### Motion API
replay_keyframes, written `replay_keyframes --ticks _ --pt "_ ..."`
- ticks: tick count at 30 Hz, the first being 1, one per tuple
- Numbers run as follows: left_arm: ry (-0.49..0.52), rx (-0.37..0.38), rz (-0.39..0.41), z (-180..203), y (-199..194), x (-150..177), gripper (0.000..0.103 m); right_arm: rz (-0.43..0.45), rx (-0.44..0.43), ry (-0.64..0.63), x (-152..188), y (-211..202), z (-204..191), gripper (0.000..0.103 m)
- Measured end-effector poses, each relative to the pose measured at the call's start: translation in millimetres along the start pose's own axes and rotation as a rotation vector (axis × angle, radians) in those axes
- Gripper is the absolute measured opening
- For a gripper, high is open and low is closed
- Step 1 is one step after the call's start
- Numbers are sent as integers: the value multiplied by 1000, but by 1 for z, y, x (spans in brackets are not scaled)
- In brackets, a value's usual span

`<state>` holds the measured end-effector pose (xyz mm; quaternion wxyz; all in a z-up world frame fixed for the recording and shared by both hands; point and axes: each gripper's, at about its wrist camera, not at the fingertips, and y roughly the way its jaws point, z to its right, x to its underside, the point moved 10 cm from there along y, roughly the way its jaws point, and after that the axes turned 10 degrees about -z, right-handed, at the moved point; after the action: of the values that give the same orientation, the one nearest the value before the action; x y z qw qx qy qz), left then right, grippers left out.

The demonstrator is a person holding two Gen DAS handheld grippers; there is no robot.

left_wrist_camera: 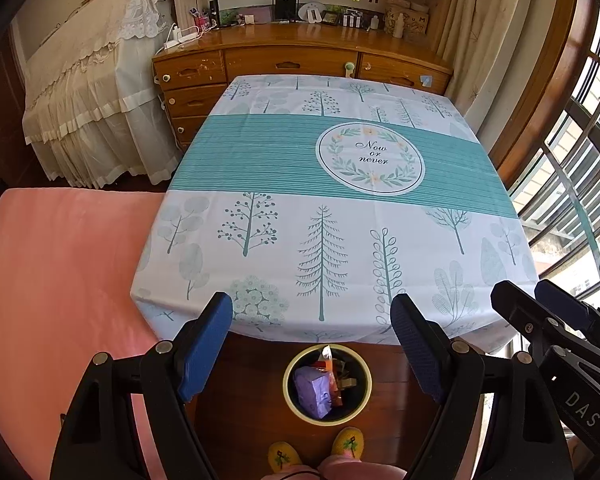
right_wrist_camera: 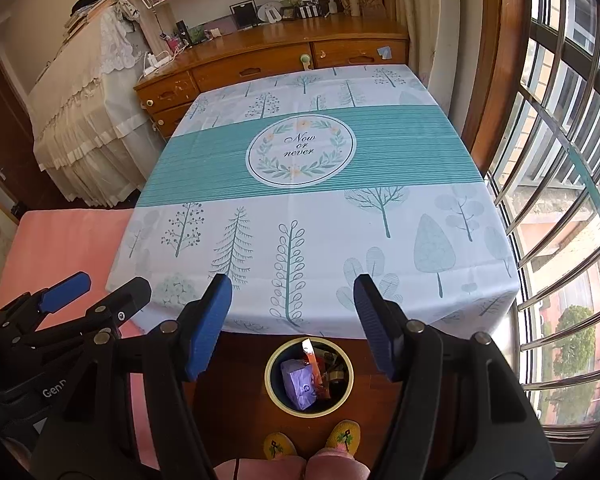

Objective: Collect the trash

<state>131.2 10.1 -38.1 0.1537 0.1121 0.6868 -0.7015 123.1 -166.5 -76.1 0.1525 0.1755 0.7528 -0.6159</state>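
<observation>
Both tools hang spread and empty above the near edge of the worktop (left_wrist_camera: 340,240): the left tool (left_wrist_camera: 312,344) and the right tool (right_wrist_camera: 291,320). The trash sits in the round bin (right_wrist_camera: 271,384) on the floor below, just in front of the yellow slippers (right_wrist_camera: 342,436). The purple box (left_wrist_camera: 314,394) stands roughly on end, long axis near vertical, and an orange wrapper (left_wrist_camera: 327,356) pokes up past the rim toward the worktop. Risk: a foot nudging the bin could tip it; the protruding wrapper could fall out.
</observation>
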Motion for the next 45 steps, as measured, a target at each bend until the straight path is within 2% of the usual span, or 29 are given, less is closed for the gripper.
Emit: replay_keyframes --ticks 22,45 --pt "-28 -13 -4 4 0 9 83 -23 -13 -21 13 6 2 61" --pt "-21 -22 -7 2 -1 18 83 -23 -17 -22 12 4 2 61"
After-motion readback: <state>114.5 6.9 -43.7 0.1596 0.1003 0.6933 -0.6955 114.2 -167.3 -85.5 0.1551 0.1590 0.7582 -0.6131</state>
